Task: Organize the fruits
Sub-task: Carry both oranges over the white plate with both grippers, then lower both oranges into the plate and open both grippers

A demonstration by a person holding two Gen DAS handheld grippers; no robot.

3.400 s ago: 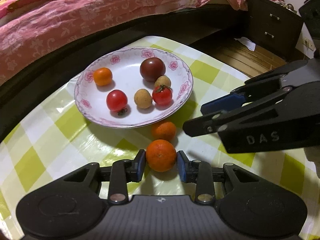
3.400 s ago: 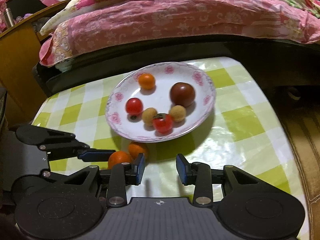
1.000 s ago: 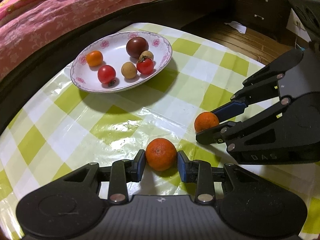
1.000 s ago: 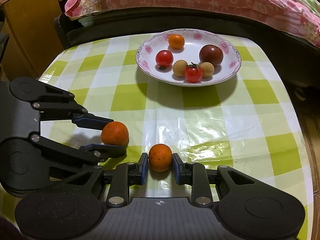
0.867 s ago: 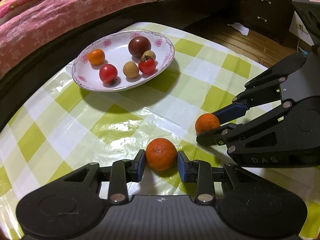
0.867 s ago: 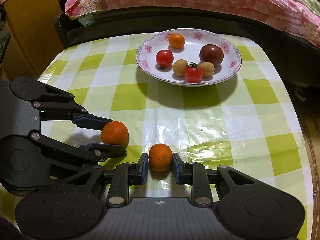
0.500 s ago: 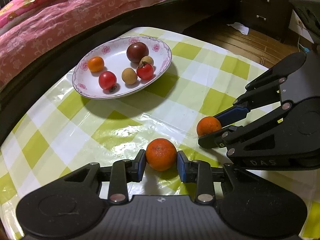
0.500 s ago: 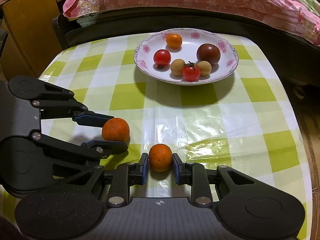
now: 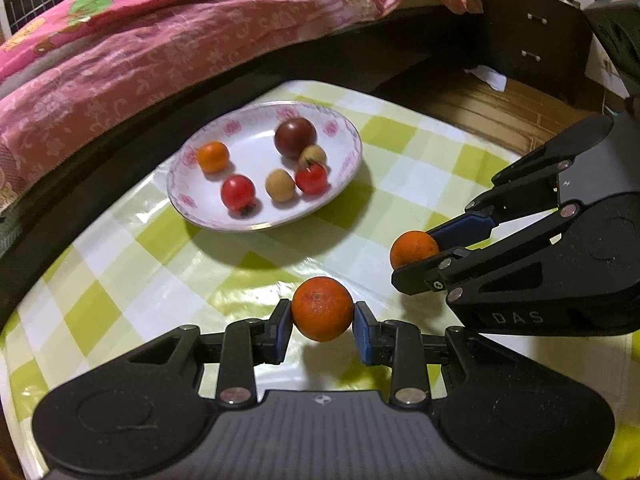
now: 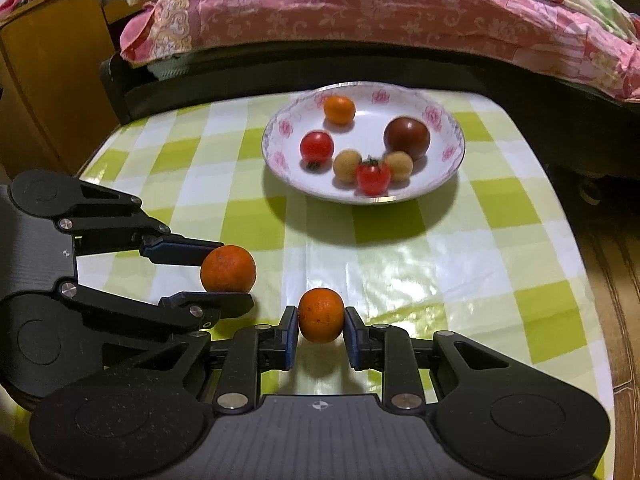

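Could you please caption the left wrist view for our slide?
Both tongs grip oranges near a fruit plate.

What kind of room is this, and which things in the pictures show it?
Most likely a bedroom in a home. A bed with a pink floral quilt stands right behind the table with a green checked cloth, a dark drawer cabinet is beside the bed, and a flowered plate holds fruit.

Two small oranges, one larger (image 9: 322,309) and one smaller (image 10: 321,315), side by side above the tablecloth's near edge, floral plate (image 10: 448,126) toward the far edge holding a tiny orange, two red tomatoes, a dark tomato, two tan longans
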